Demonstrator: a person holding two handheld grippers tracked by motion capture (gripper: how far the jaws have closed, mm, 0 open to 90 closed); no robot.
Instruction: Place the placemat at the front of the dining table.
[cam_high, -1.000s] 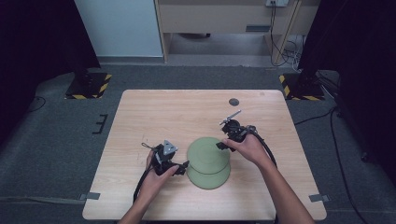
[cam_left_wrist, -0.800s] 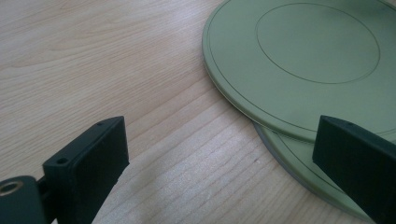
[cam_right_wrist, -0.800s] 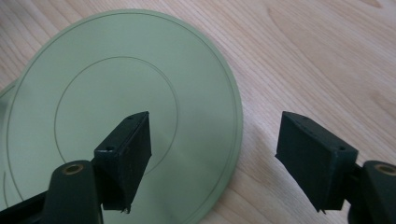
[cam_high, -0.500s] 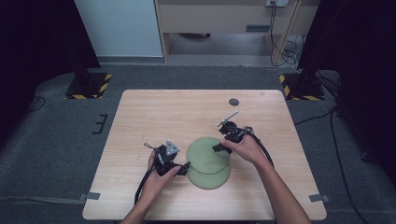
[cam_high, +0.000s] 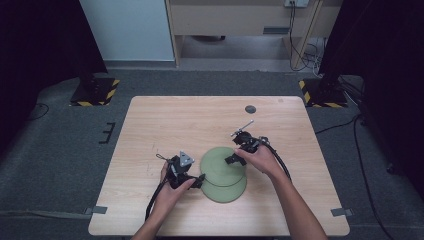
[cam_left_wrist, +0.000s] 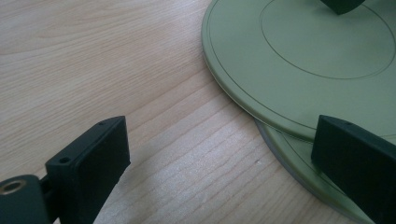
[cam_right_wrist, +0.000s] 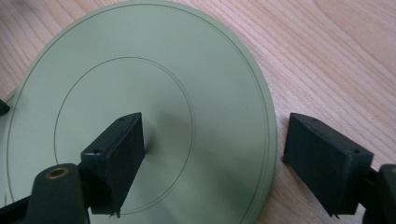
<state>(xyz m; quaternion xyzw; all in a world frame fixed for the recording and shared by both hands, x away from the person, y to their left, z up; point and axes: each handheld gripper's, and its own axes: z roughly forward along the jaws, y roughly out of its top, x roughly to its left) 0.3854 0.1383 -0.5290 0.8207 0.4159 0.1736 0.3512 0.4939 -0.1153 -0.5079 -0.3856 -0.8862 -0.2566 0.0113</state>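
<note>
Two flat green plates lie stacked and offset on the wooden table (cam_high: 150, 125). The upper plate (cam_high: 220, 161) (cam_right_wrist: 140, 93) (cam_left_wrist: 303, 56) overlaps the lower plate (cam_high: 225, 192) (cam_left_wrist: 299, 163). My right gripper (cam_high: 231, 159) (cam_right_wrist: 212, 135) is open and its jaws have just been opening. One jaw hovers over the upper plate, the other stands past its rim over the wood, so the rim lies between them unpressed. My left gripper (cam_high: 199, 179) (cam_left_wrist: 219, 130) is open at the plates' left edge, with one jaw over bare wood and the other over the plates.
A small dark disc (cam_high: 250, 109) lies near the table's far edge. Two black bases with yellow stripes (cam_high: 95, 92) (cam_high: 320, 95) stand on the floor beyond the far corners. Bare wood stretches left and behind the plates.
The right hand has sunk slightly toward the upper plate. The left hand and both plates have kept still.
</note>
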